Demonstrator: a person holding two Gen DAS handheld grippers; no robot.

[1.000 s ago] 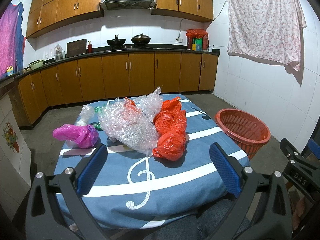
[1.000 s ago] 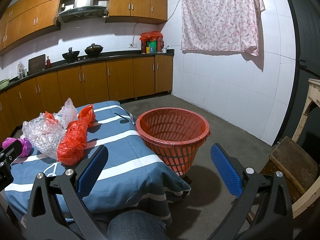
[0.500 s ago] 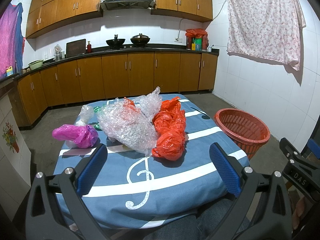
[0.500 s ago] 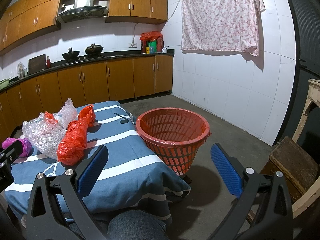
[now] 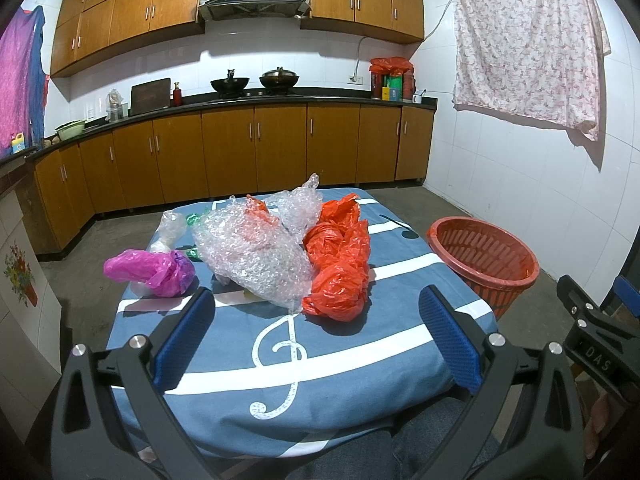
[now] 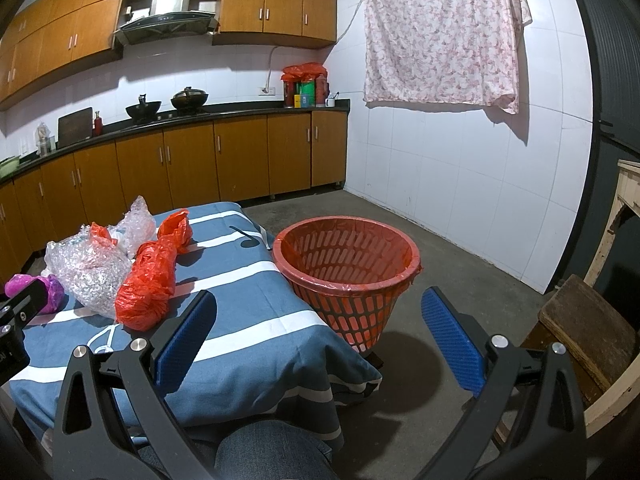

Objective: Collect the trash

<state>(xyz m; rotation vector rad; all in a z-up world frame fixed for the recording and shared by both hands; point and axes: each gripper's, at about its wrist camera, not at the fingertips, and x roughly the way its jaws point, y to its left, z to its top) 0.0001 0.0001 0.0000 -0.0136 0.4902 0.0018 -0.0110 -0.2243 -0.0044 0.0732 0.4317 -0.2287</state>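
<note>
Left wrist view: left gripper (image 5: 320,334) with blue-padded fingers (image 5: 448,336) spread wide, holding nothing, poised over the near edge of a table covered by a blue cloth with white stripes and a treble-clef print (image 5: 280,356). On the cloth ahead lie a crumpled red-orange plastic bag (image 5: 340,268), touching a clear bubble-wrap bundle (image 5: 256,256) to its left; a magenta plastic bag (image 5: 152,272) sits near the table's left edge, with a small clear plastic bag (image 5: 170,230) behind it. A red slotted plastic basket (image 5: 486,260) stands on the floor just beside the table's right side; its inside looks empty from here. Part of the right gripper's black frame shows at the lower right. Right wrist view: right gripper (image 6: 320,336), likewise wide apart and empty, aimed between the table's corner and the red basket (image 6: 352,276), which is lined with a thin red film and holds no trash. A wooden stool (image 6: 588,328) stands to the right; a denim-clad knee (image 6: 272,452) shows below.
</note>
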